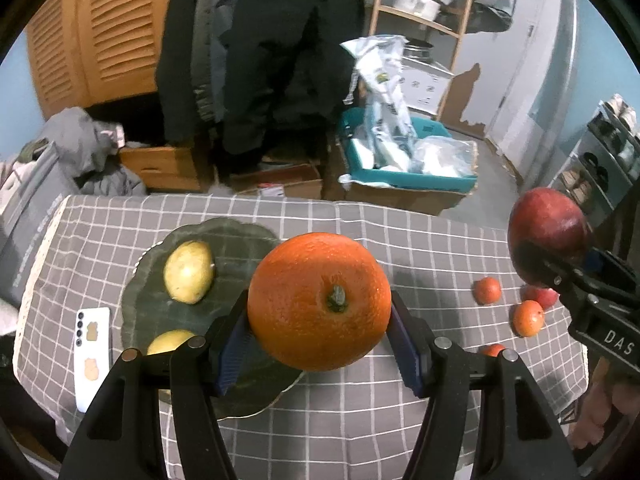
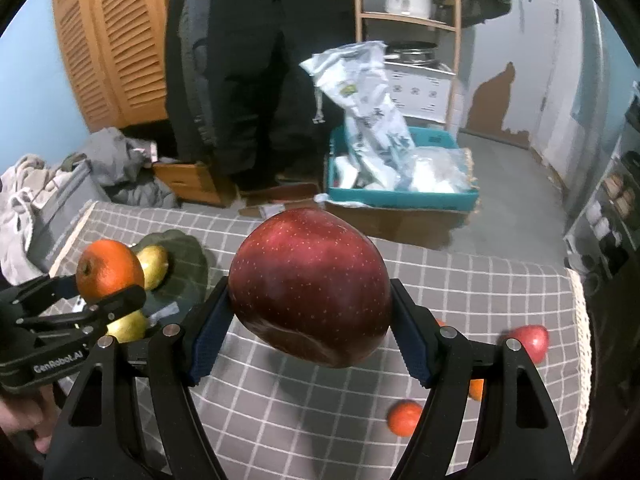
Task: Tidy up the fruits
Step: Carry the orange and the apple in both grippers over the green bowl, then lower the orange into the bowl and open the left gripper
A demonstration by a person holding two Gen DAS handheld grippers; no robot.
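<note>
The left gripper (image 1: 319,332) has its jaws clamped on a large orange (image 1: 319,301), the blue pads pressing its two sides, stem end facing the camera; the fruit sits squarely between the fingertips and is lifted clear of the tabletop (image 1: 360,232). The right gripper (image 2: 310,334) likewise has its jaws closed on a dark red apple (image 2: 310,286), gripped at both flanks and held above the checked cloth. Just behind and left of the orange lies a dark green plate (image 1: 232,240) carrying two yellow-green fruits, one (image 1: 188,272) near its middle and another (image 1: 170,342) at its near edge, partly hidden by the gripper's finger. Left of the plate a white phone (image 1: 93,356) lies flat on the cloth. To the right, well apart from the plate, small orange fruits (image 1: 487,290) and a small red apple (image 2: 530,342) are scattered on the tabletop. Beyond the tabletop's far edge stand a teal bin (image 2: 400,196) with plastic bags and a wooden shelf (image 2: 408,20).
</note>
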